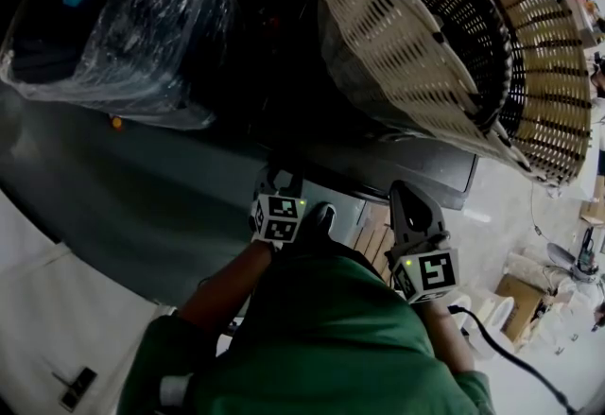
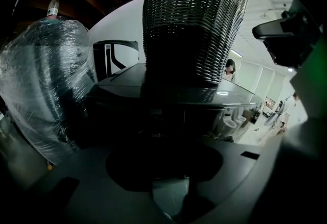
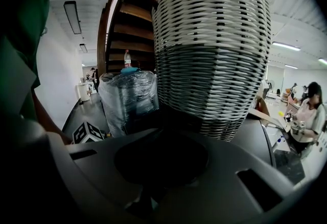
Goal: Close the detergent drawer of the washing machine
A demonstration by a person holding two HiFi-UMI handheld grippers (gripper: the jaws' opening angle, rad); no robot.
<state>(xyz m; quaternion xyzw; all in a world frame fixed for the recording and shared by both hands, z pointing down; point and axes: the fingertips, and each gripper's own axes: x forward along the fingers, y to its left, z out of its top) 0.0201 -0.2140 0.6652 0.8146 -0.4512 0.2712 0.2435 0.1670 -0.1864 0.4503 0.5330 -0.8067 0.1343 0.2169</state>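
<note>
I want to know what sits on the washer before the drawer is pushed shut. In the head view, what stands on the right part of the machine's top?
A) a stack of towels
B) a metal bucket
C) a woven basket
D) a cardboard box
C: a tall two-tone woven basket stands on the washing machine, to the right of a plastic-wrapped bundle.

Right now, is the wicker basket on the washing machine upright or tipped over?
Upright: the basket stands on its base on the machine's top, opening upward.
</note>
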